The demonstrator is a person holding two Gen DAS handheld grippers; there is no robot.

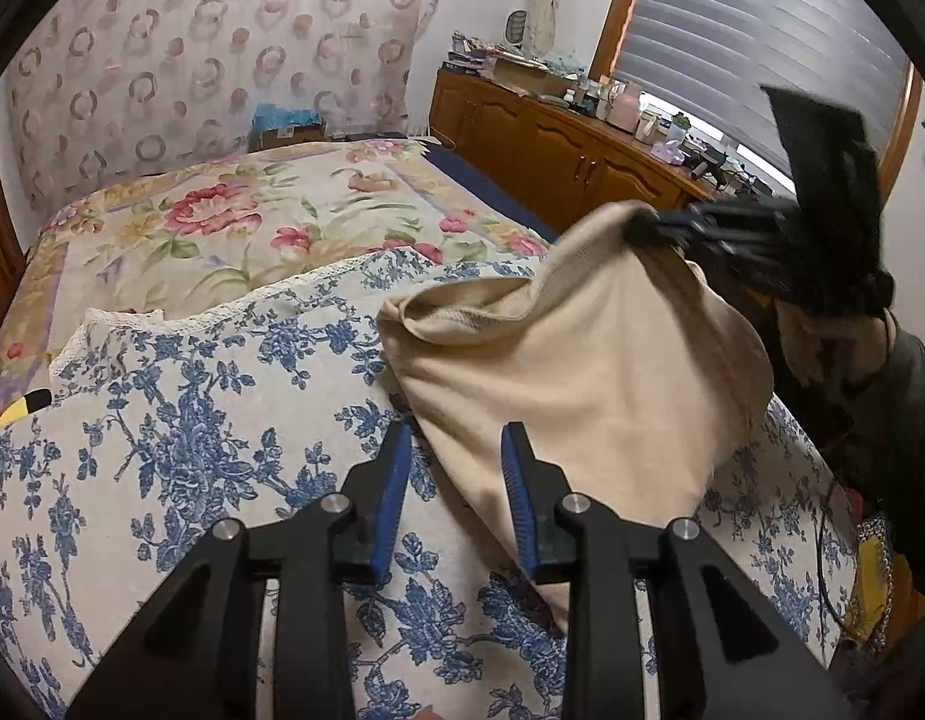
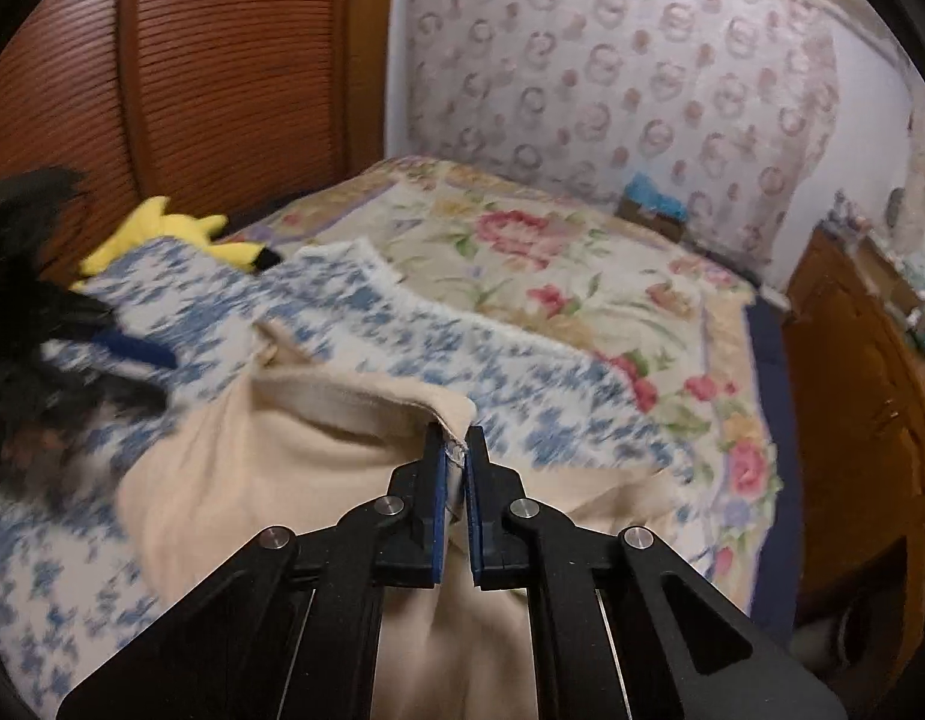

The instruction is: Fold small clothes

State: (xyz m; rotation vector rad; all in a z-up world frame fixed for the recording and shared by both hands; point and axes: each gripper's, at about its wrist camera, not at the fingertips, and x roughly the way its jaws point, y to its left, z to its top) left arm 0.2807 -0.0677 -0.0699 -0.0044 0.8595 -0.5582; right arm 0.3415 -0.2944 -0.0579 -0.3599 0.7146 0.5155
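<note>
Left gripper (image 1: 456, 438) fingers parted, empty, beside beige garment (image 1: 570, 372) on bed (image 1: 192, 408), right gripper (image 2: 456, 450) clamped on its edge, lifting it; fold barely begun, most left imo.

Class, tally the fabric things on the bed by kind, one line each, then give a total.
Beige garment: 1
Blue-flowered cover: 1
Pink-flowered bedspread: 1
Yellow plush toy: 1
Total: 4
</note>
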